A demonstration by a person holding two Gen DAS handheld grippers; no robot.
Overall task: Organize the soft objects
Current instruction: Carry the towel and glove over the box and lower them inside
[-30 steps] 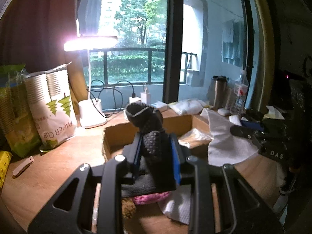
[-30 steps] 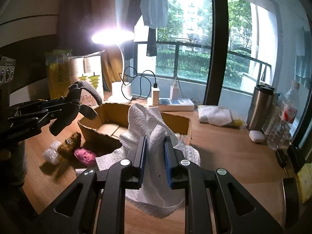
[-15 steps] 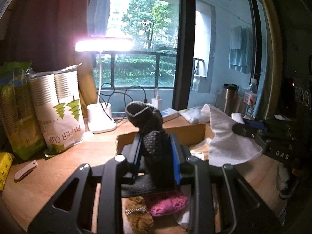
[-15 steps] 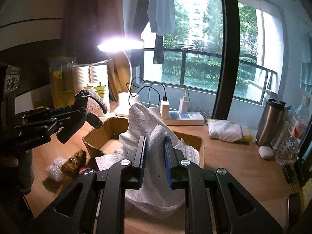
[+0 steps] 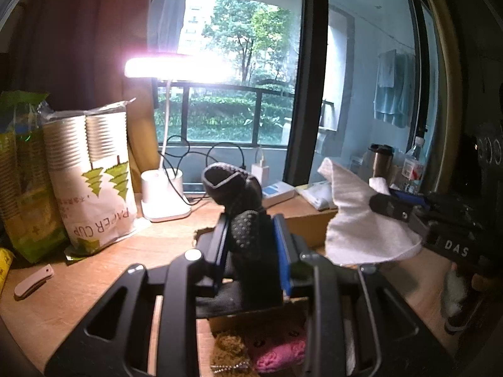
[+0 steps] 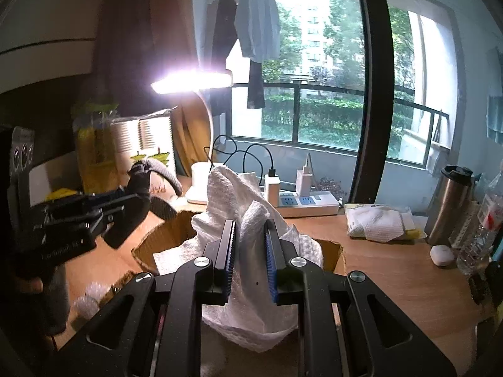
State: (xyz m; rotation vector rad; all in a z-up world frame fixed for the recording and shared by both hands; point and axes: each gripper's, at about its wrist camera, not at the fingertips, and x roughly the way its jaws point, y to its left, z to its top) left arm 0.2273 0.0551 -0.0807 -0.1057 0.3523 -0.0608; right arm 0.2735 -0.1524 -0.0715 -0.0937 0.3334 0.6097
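My left gripper (image 5: pixel 251 245) is shut on a dark dotted glove (image 5: pixel 242 207) and holds it in the air over the near edge of the cardboard box (image 5: pixel 308 226). The glove also shows at the left of the right wrist view (image 6: pixel 147 188). My right gripper (image 6: pixel 250 248) is shut on a white cloth (image 6: pixel 248 235), held above the box (image 6: pixel 169 235). That cloth shows in the left wrist view (image 5: pixel 361 223) too. A brown fuzzy item (image 5: pixel 229 348) and a pink soft item (image 5: pixel 276 352) lie below my left gripper.
A lit desk lamp (image 5: pixel 163 194) and bags of paper cups (image 5: pixel 91 182) stand at the back left. A power strip (image 6: pixel 305 204), folded cloths (image 6: pixel 377 223), a steel tumbler (image 6: pixel 449 204) and a bottle (image 6: pixel 481 232) sit on the right of the wooden desk.
Both grippers have lifted higher with their loads. The box now sits lower in both views, and the glove and cloth stay gripped.
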